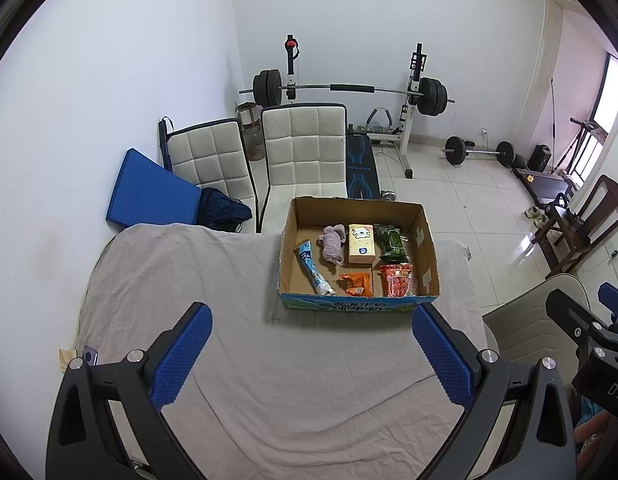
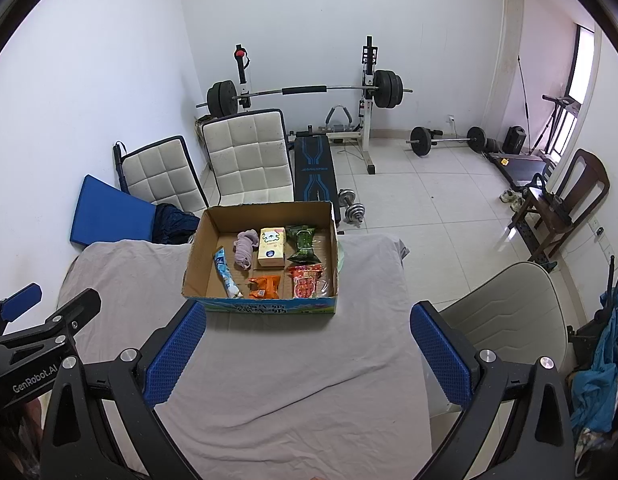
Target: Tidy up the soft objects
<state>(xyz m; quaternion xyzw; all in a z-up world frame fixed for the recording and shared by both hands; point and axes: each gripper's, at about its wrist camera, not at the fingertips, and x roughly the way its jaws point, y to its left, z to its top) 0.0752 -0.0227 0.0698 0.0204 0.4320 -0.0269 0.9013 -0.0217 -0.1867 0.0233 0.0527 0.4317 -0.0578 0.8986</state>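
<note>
An open cardboard box stands on the grey cloth-covered table. Inside lie a blue tube, a mauve cloth, a cream tissue pack, a green packet, an orange packet and a red packet. My left gripper is open and empty, above the cloth in front of the box. My right gripper is open and empty, also in front of the box.
Two white padded chairs and a blue pad stand behind the table. A weight bench with barbell is at the back wall. A grey chair is at the table's right, a wooden chair farther right.
</note>
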